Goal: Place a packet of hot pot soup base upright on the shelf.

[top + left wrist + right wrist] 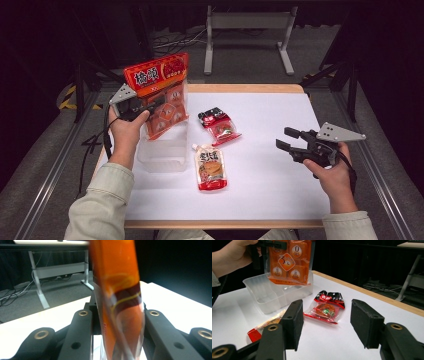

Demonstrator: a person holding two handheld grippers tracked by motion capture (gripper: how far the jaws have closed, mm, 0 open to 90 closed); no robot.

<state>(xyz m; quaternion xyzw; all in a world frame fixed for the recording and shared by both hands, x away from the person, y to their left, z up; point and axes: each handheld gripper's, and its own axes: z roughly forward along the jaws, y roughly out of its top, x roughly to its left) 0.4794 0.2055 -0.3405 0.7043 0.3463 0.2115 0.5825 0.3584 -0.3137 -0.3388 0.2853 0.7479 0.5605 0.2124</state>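
Package (159,90) of orange snack cups, red header card on top, hangs in the left claw (150,107) above the clear plastic tub (162,152) near the tabletop's left edge; claw clamped on the package's side, bottom edge tilted and just over the tub's far rim.

Risks, judged: grip sits on one side only, so the package may swing or slip through the pads during lowering. Tilted bottom corner may catch the tub rim and tip or shove the light tub toward the left edge. Package looks tall against the tub; it may lean out and not settle flat.

Right claw (287,139) idles near the right edge, jaws apart, nothing between them.

Hard to make out: left gripper view blurred, pad contact not readable there. Tub floor hidden behind the package. Print on the spouted pouch (211,169) and the small red packet (220,125) mid-tabletop illegible.
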